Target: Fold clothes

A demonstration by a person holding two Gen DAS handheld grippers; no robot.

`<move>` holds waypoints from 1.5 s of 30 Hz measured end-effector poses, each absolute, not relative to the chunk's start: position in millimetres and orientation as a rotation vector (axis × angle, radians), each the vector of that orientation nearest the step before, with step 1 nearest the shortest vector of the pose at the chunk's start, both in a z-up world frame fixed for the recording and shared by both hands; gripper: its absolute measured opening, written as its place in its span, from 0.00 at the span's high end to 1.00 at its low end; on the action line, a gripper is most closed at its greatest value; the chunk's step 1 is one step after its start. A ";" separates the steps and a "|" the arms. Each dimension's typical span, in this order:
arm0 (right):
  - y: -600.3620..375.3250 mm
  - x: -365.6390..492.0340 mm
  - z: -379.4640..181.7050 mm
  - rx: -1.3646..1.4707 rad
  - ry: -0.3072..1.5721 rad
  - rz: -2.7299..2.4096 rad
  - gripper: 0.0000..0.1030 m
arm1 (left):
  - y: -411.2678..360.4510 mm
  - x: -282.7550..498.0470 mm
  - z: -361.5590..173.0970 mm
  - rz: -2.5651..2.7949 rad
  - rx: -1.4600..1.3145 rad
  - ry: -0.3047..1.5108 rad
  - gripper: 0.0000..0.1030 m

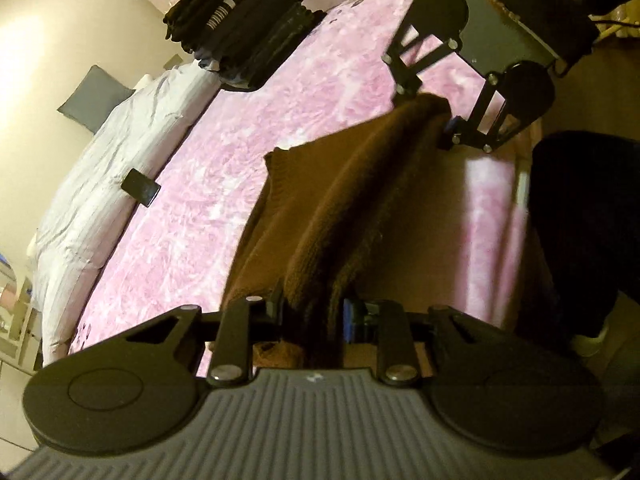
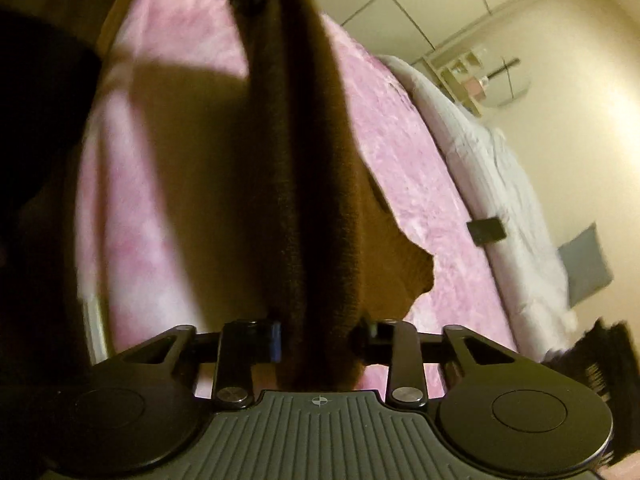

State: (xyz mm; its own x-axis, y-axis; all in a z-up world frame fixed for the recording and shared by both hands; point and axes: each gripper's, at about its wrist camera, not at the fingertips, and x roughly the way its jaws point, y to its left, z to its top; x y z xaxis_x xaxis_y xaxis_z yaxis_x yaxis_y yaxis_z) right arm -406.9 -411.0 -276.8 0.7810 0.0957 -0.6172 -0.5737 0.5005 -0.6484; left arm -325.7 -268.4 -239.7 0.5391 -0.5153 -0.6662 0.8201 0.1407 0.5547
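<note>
Jaws of the left gripper [image 1: 314, 314] are clamped on one end of a brown knitted garment [image 1: 320, 216], bunched into thick folds between them. From there the fabric runs taut in a long ridge to the right gripper [image 1: 426, 120], whose jaws pinch the far end of it. The right wrist view shows the same from the other side: right gripper [image 2: 316, 336] closed on the brown knit [image 2: 316, 184], which stretches away as two dark rolls toward the left gripper, only partly visible at the top edge. One looser flap of the garment hangs off the side of the ridge and lies against the pink blanket [image 1: 248, 120] covering the bed. Whether the stretched part touches the blanket cannot be told. Farther out on the blanket sits a stack of folded dark clothes [image 1: 240, 28], well apart from the garment. A small black flat object [image 1: 141, 191] lies at the seam between the pink blanket and a white duvet [image 1: 120, 152] beside it. A grey pillow [image 1: 94, 98] rests against the wall past the duvet
</note>
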 end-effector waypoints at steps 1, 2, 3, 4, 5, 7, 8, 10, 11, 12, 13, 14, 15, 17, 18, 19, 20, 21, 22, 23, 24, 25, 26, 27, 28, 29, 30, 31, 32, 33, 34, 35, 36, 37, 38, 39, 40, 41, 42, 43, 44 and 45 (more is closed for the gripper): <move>-415.8 -397.9 -264.5 -0.948 0.550 0.421 0.73 | -268.9 -320.4 -236.7 -0.995 1.054 0.340 0.79; -421.6 -387.1 -250.7 -0.926 0.541 0.406 0.74 | -269.6 -315.0 -233.8 -0.997 1.067 0.327 0.79; -427.4 -376.3 -236.8 -0.903 0.532 0.392 0.74 | -272.3 -304.8 -228.8 -0.998 1.072 0.311 0.79; -433.4 -362.9 -221.1 -0.886 0.517 0.376 0.74 | -275.2 -294.5 -223.7 -0.998 1.077 0.295 0.79; -438.4 -350.8 -206.9 -0.877 0.496 0.360 0.74 | -279.2 -280.4 -215.8 -0.988 1.077 0.265 0.79; -441.7 -331.7 -180.1 -0.912 0.430 0.304 0.74 | -286.6 -252.3 -192.8 -0.951 1.066 0.195 0.79; -440.2 -326.9 -166.7 -0.926 0.395 0.272 0.74 | -289.6 -238.3 -178.8 -0.930 1.055 0.157 0.79; -435.3 -324.9 -142.3 -0.942 0.330 0.213 0.74 | -288.1 -223.5 -151.6 -0.914 1.012 0.099 0.79; -429.6 -334.5 -146.6 -0.942 0.334 0.213 0.74 | -284.0 -222.6 -139.2 -0.909 1.002 0.056 0.79; -422.4 -347.3 -158.3 -0.940 0.357 0.226 0.74 | -278.2 -227.8 -134.6 -0.904 1.008 0.021 0.79; -415.2 -360.0 -169.9 -0.937 0.379 0.240 0.74 | -272.3 -233.2 -130.2 -0.899 1.014 -0.014 0.79; -408.0 -372.8 -181.5 -0.935 0.402 0.253 0.74 | -264.5 -243.6 -133.9 -0.907 1.019 -0.028 0.79; -400.8 -385.5 -193.1 -0.932 0.424 0.266 0.74 | -256.7 -254.2 -137.8 -0.915 1.025 -0.041 0.79; -386.5 -411.0 -216.3 -0.926 0.469 0.292 0.74 | -240.8 -281.4 -168.3 -0.942 1.058 -0.014 0.79; -379.3 -423.7 -227.9 -0.923 0.492 0.305 0.74 | -233.2 -295.5 -187.8 -0.956 1.077 0.014 0.79; -372.1 -436.4 -239.5 -0.920 0.514 0.318 0.74 | -225.6 -309.6 -207.4 -0.971 1.096 0.041 0.79; -366.3 -446.1 -256.2 -0.912 0.558 0.348 0.74 | -218.9 -320.8 -232.0 -0.991 1.102 0.100 0.79; -360.5 -454.2 -273.1 -0.915 0.597 0.372 0.74 | -214.3 -329.6 -256.0 -1.006 1.120 0.165 0.78; -355.1 -463.1 -284.9 -0.932 0.605 0.373 0.70 | -209.8 -338.3 -280.0 -1.021 1.138 0.230 0.77; -350.8 -471.7 -291.4 -0.945 0.600 0.368 0.65 | -205.3 -346.7 -293.8 -1.009 1.160 0.233 0.76; -349.3 -478.0 -292.5 -0.932 0.600 0.367 0.61 | -200.9 -355.1 -307.4 -0.997 1.182 0.234 0.76; -349.1 -483.4 -291.4 -0.908 0.602 0.368 0.50 | -196.5 -363.5 -321.0 -0.984 1.205 0.235 0.75; -353.2 -487.4 -288.7 -0.868 0.606 0.369 0.46 | -191.3 -367.3 -321.3 -0.962 1.184 0.236 0.75; -358.2 -490.6 -282.4 -0.816 0.615 0.371 0.40 | -185.1 -365.9 -315.2 -0.962 1.137 0.276 0.73; -362.5 -493.7 -274.6 -0.762 0.626 0.372 0.39 | -178.8 -364.3 -308.9 -0.962 1.089 0.317 0.71; -366.8 -496.8 -266.8 -0.707 0.637 0.374 0.39 | -170.4 -359.8 -301.8 -0.961 1.037 0.356 0.70; -371.6 -499.9 -258.5 -0.645 0.637 0.377 0.39 | -161.8 -355.1 -294.6 -0.959 0.986 0.394 0.70; -379.9 -500.4 -249.0 -0.568 0.627 0.378 0.39 | -151.5 -351.5 -287.2 -0.951 0.944 0.419 0.70; -389.8 -499.5 -238.9 -0.485 0.615 0.377 0.39 | -141.6 -346.2 -279.5 -0.946 0.892 0.449 0.70; -399.4 -494.0 -230.5 -0.408 0.604 0.370 0.39 | -131.9 -340.8 -272.0 -0.931 0.838 0.465 0.70; -408.8 -486.2 -223.0 -0.333 0.593 0.360 0.39 | -122.3 -335.4 -264.6 -0.915 0.783 0.481 0.70; -418.2 -478.3 -215.5 -0.258 0.581 0.349 0.39 | -116.7 -326.9 -255.8 -0.895 0.724 0.494 0.70; -425.1 -464.1 -210.0 -0.207 0.573 0.339 0.39 | -113.5 -317.7 -248.3 -0.880 0.667 0.504 0.70; -430.6 -446.6 -205.8 -0.169 0.568 0.330 0.39 | -113.9 -307.8 -242.1 -0.867 0.615 0.514 0.70; -436.1 -429.1 -201.5 -0.131 0.563 0.321 0.39 | -114.4 -297.8 -236.0 -0.853 0.562 0.523 0.68; -442.5 -414.2 -199.9 -0.104 0.561 0.315 0.39 | -123.0 -283.0 -230.3 -0.845 0.520 0.531 0.67; -451.5 -402.0 -200.4 -0.085 0.567 0.309 0.39 | -131.8 -268.1 -224.5 -0.836 0.478 0.539 0.65; -461.9 -390.4 -201.2 -0.066 0.577 0.303 0.39 | -137.6 -258.3 -222.6 -0.837 0.444 0.545 0.64; -470.1 -379.7 -202.7 -0.041 0.586 0.301 0.39 | -144.1 -248.3 -221.6 -0.840 0.408 0.554 0.64; -477.2 -369.4 -204.7 -0.014 0.596 0.301 0.39 | -147.9 -236.1 -221.7 -0.845 0.375 0.573 0.63; -484.7 -356.5 -207.5 0.014 0.613 0.299 0.39 | -157.7 -222.9 -225.0 -0.851 0.348 0.591 0.63; -492.6 -342.5 -210.8 0.042 0.629 0.293 0.39 | -171.2 -207.4 -229.7 -0.861 0.329 0.606 0.63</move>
